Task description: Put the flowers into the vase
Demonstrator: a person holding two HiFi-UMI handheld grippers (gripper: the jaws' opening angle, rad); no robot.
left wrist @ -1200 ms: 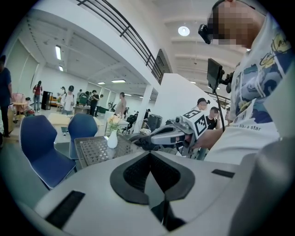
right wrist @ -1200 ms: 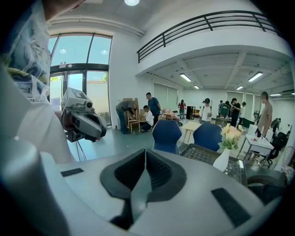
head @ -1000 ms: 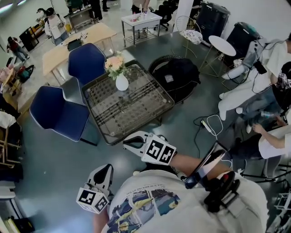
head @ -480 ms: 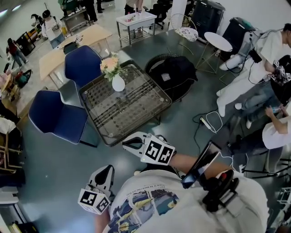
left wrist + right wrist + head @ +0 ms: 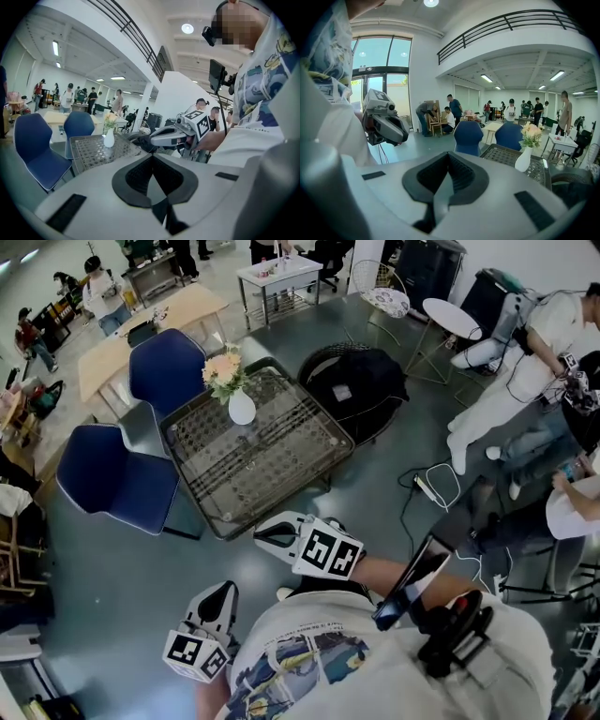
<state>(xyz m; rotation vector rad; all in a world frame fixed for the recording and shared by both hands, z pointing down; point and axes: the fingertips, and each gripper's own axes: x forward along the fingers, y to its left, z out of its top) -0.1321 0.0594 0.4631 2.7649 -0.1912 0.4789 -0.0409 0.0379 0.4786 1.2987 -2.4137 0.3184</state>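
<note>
Standing well ahead of the person, the glass-topped table (image 5: 281,456) is the biggest thing that matters, with two blue chairs (image 5: 169,371) along its far side. Both tongs hang close to the person's body, well apart from that table. The right gripper (image 5: 262,532) has its jaws pressed together on nothing, and the left gripper (image 5: 217,589), lower and nearer the torso, is pinched together and empty as well. Near the table's far edge stands a small white vase (image 5: 242,409), upright. It looks smooth and narrow-necked, so probably slippery, breakable and easy to tip on a hard glass top. It would be better steadied low on its belly than at the neck. The flowers (image 5: 223,371), pale peach and cream, already sit in its mouth, and no loose stem shows anywhere on the table. They should be very light, with soft heads that bruise and thin stems that bend. Any hold belongs on the stems just under the blooms, with a gentle squeeze.
</note>
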